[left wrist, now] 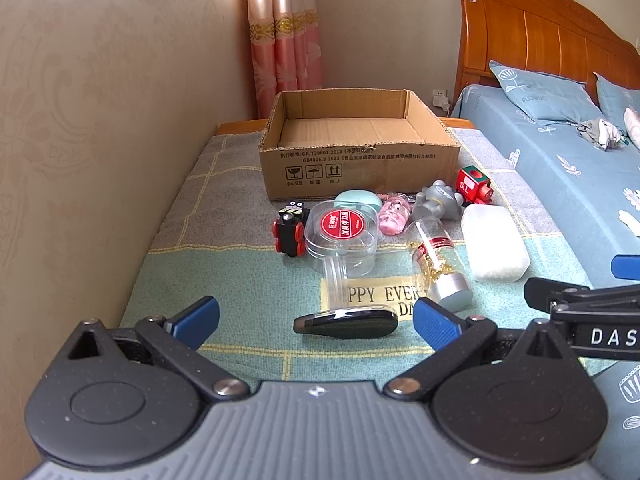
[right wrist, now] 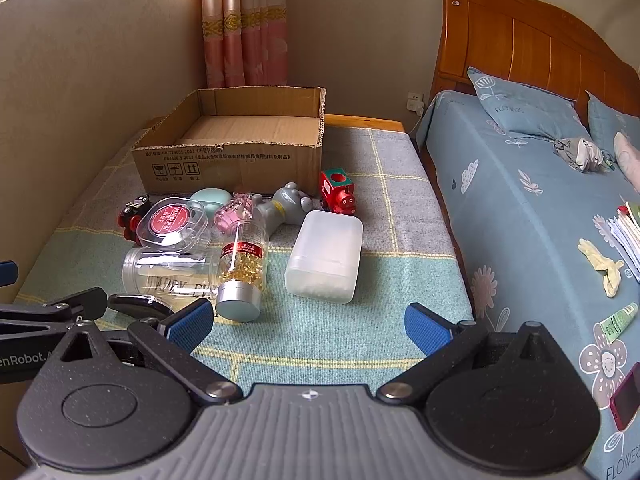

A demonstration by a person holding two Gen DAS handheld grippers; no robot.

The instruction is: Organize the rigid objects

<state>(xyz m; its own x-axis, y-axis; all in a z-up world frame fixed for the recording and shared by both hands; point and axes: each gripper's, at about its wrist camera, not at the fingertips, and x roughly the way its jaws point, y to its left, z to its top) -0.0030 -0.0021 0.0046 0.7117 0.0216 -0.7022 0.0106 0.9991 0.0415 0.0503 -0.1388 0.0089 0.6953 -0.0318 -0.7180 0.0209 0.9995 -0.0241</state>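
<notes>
An empty cardboard box (left wrist: 360,148) (right wrist: 236,148) stands at the back of a low blanket-covered bench (left wrist: 248,280). In front of it lie a black toy car (left wrist: 290,224), a clear tub with a red lid (left wrist: 342,232), a pill bottle with a silver cap (left wrist: 440,264) (right wrist: 242,276), a white plastic case (left wrist: 494,242) (right wrist: 326,256), a grey figurine (left wrist: 436,200), a red toy train (left wrist: 474,184) (right wrist: 338,192) and a black oval case (left wrist: 346,323). My left gripper (left wrist: 316,320) is open just short of the black case. My right gripper (right wrist: 308,324) is open, short of the white case.
A beige wall (left wrist: 100,120) borders the bench's left side. A bed with a blue sheet (right wrist: 520,220) and wooden headboard (right wrist: 540,48) runs along the right, holding gloves, papers, a green tube and a phone. Pink curtains (left wrist: 284,28) hang behind the box.
</notes>
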